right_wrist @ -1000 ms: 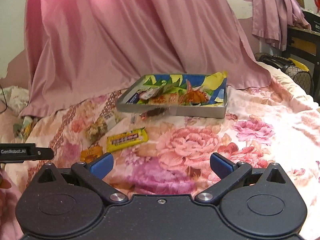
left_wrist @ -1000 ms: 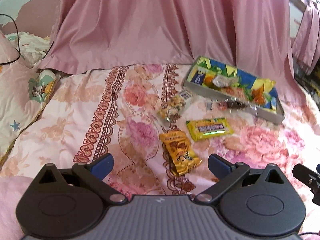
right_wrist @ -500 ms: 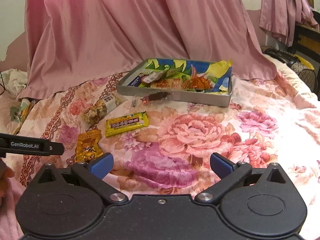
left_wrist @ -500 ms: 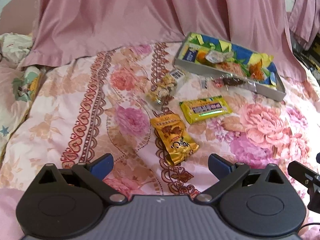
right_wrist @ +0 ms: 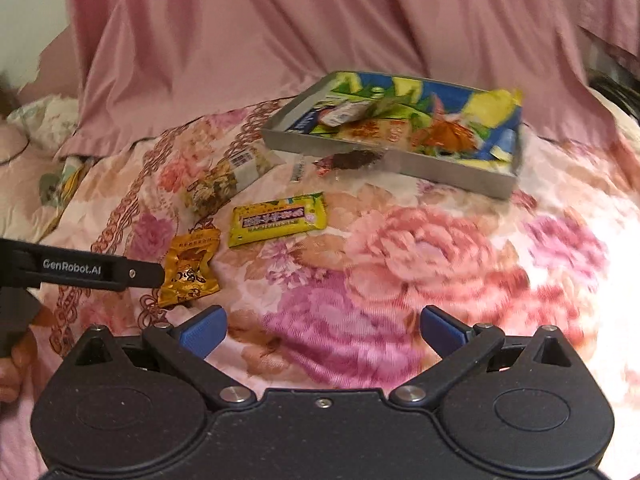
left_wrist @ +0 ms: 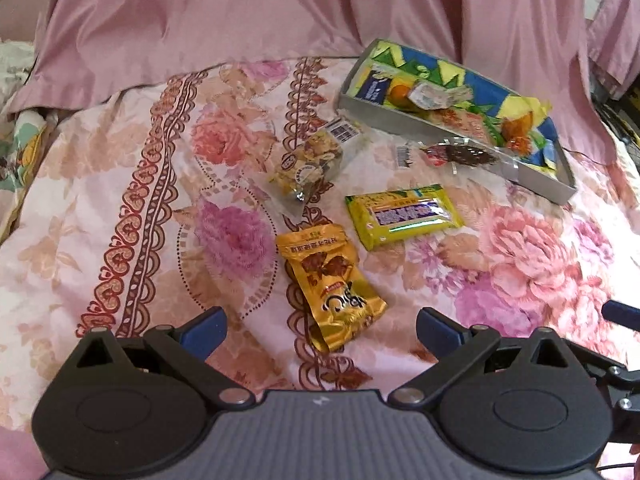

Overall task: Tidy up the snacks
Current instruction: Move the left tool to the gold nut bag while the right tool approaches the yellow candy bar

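Observation:
A gold snack pouch lies on the floral bedspread just ahead of my open left gripper, with nothing between its fingers. Beyond it lie a yellow-green bar, a clear bag of mixed snacks and a small dark wrapped sweet. A grey tray holding several snacks sits at the far right. My right gripper is open and empty over pink flowers. From there the gold pouch, the bar, the clear bag and the tray show ahead.
Pink curtain fabric hangs behind the bed. A pillow lies at the left edge. The left gripper's side arm reaches across the right wrist view, with a hand below it.
Both grippers have moved forward and tilted down toward the bedspread. The gold pouch now lies closer to the left gripper. Nothing was picked up.

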The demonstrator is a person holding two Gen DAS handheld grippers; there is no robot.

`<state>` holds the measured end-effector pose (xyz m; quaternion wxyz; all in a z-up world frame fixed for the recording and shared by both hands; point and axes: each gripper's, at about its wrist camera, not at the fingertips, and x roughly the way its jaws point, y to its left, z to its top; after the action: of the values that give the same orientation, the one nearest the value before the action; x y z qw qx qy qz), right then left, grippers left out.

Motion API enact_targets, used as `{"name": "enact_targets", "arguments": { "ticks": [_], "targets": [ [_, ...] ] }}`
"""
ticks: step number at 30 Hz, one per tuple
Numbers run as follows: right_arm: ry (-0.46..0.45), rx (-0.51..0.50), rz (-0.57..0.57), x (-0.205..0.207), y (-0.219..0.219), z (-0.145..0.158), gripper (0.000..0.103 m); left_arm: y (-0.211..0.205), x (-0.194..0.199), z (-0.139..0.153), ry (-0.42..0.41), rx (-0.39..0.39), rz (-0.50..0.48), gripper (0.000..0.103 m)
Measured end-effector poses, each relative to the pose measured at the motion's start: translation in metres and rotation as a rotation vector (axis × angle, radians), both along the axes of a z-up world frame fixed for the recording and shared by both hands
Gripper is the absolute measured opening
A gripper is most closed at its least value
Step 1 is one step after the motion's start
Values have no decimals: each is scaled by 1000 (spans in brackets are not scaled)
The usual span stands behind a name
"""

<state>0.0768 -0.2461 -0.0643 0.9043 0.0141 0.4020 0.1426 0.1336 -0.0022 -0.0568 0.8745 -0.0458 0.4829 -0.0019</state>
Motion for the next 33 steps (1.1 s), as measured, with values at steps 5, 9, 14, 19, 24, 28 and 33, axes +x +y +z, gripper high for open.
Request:
{"name": "enact_targets", "arguments": {
  "ticks": [5, 9, 14, 19, 24, 28, 33],
  "targets": [
    [-51, -36, 105, 35, 3, -11, 102, 0, 26, -18, 73, -9, 57, 103],
    [-110, -120, 221, 58, 18, -20, 102, 3, 37, -31, 103, -4, 99, 103],
    [-150, -217, 383, 82, 33, -32, 102, 8, 42, -38, 110, -8, 116, 103],
    [-143, -273, 496, 110, 41, -41, 102, 9, 48, -45, 115, -3, 129, 103],
    [-119, -330, 622, 135, 58, -51, 102, 4, 51, -48, 107, 25, 109, 102],
    [-129, -401, 763, 143, 80, -57, 102, 4, 50, -47, 88, 32, 120, 99],
    [-156, -510, 894, 148, 109, -68, 102, 11, 49, -48, 68, 11, 166, 96]
  ]
}}
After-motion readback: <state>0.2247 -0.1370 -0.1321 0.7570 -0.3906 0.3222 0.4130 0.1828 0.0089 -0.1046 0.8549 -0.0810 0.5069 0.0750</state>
